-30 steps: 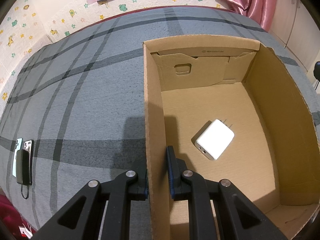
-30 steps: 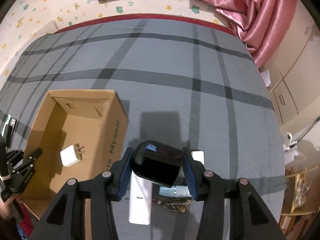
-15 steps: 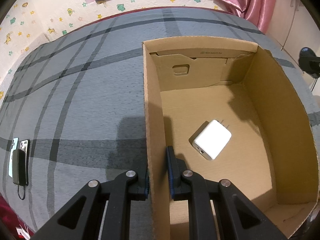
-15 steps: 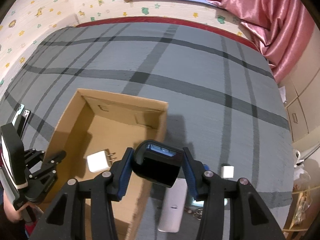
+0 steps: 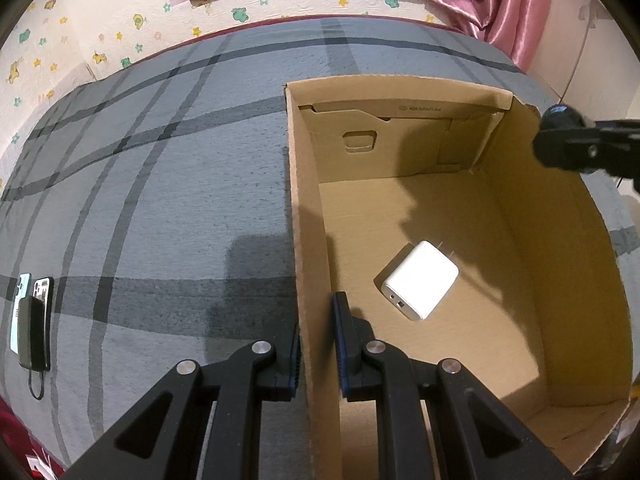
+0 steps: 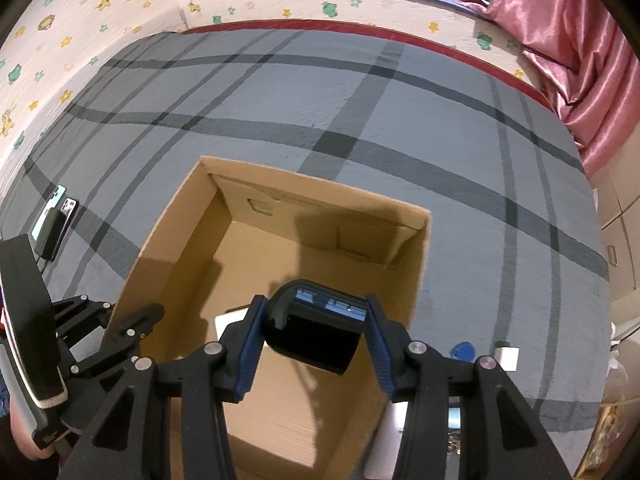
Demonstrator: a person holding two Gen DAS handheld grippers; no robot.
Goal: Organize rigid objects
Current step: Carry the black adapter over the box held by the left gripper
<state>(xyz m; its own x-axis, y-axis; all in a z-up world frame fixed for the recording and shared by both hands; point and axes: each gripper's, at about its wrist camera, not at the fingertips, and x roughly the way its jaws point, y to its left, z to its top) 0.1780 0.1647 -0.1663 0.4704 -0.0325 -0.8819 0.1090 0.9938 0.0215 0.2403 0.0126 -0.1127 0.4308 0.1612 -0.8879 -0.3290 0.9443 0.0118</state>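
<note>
1. Right gripper (image 6: 314,340) clamps a black rounded device (image 6: 316,330) between its blue pads and hangs over the open cardboard box (image 6: 416,264), above the box's floor near the right-hand wall. In the left wrist view the same device (image 5: 560,142) shows above the box's right rim.
2. Left gripper (image 5: 316,344) is closed tight on the box's left wall (image 5: 304,240), one finger outside and one inside; I judge it is steadying the box.
3. Done so far: one white charger (image 5: 420,286) lies flat on the box floor, about the middle, prongs toward the far wall. Nothing else shows inside.
4. In hand now, as I read it: the black device needs lowering and letting go. The free floor lies beyond and to the right of the charger; dropped straight down it could land on the charger, which already peeks out just behind the left pad in the right wrist view.
5. Left to do: a small white block (image 6: 507,356) and a blue round piece (image 6: 462,350) sit on the grey plaid bedcover (image 6: 400,100) just right of the box, toward the bed's near edge; more white items lie under the gripper's right finger, too hidden to name.
6. Two phones with a black power bank (image 5: 32,328) across them rest near the bed's left edge, well apart from the box; whether they belong to the sorting I cannot tell.
7. Nothing blocks the box mouth; its tall walls are the only thing to clear.
</note>
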